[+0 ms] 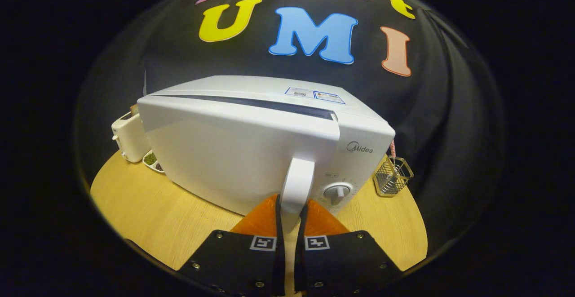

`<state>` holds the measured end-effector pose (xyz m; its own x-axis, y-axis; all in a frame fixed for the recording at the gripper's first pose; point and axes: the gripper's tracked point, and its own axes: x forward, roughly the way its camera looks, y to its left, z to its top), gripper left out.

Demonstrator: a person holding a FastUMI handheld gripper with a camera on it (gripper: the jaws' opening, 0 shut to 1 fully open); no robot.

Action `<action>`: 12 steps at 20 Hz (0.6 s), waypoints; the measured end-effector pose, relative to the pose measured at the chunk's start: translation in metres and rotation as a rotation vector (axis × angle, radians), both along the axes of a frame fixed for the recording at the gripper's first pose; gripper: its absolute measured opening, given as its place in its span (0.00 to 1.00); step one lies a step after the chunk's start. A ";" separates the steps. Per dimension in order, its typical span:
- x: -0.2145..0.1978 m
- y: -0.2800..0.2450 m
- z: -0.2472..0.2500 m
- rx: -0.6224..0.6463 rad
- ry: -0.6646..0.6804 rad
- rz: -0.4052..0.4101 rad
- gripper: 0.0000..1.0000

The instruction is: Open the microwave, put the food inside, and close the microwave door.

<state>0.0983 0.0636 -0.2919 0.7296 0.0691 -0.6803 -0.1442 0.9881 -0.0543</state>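
Observation:
A white microwave (359, 126) stands on a round wooden table (148, 216). Its door (238, 153) is swung partly out, with a dark gap along the top between door and body. My gripper (291, 211) is shut on the door's vertical white handle (297, 184), one finger pressing each side of it. A plate with green food (153, 160) lies on the table left of the microwave, mostly hidden behind the door. A round control knob (337, 192) sits on the panel right of the handle.
A cream toaster (128, 137) stands at the back left, beside the plate. A wire mesh holder (392, 175) with a striped straw stands to the microwave's right. Black cloth hangs behind everything.

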 end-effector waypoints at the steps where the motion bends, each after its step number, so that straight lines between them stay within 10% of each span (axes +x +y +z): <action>1: -0.007 0.002 0.003 0.014 0.008 -0.007 0.09; 12: -0.102 0.055 0.022 0.100 0.124 0.122 0.13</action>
<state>-0.0038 0.1185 -0.2695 0.6225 0.2237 -0.7499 -0.2630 0.9623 0.0687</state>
